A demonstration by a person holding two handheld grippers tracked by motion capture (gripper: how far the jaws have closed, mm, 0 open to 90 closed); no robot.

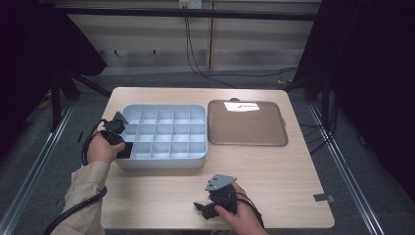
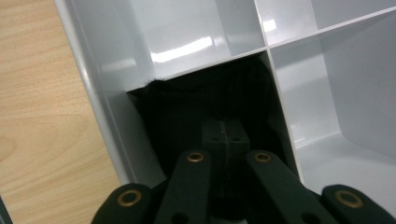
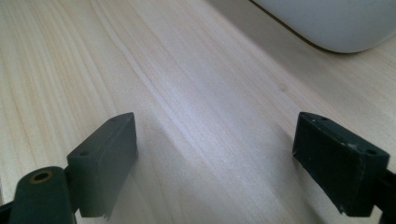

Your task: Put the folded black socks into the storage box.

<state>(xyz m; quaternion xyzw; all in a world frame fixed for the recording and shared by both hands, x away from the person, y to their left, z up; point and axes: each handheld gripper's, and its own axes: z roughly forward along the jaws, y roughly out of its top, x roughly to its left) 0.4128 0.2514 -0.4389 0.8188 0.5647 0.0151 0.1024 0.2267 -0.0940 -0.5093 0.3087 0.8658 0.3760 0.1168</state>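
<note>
The left gripper (image 2: pixel 225 140) sits with its jaws pressed together inside the near-left corner compartment of the grey divided tray (image 1: pixel 161 134), which is dark with some black material; whether the pads pinch that material cannot be told. The tray stands on the wooden table (image 1: pixel 274 171), left of a flat brown lid (image 1: pixel 246 123). The right gripper (image 3: pixel 215 158) rests low over bare table near the front edge, jaws spread wide, nothing between them.

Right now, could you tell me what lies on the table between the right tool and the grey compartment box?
Nothing: in the high view, only bare wooden table separates the right tool from the grey compartment box. The right gripper view shows bare wood too.
</note>
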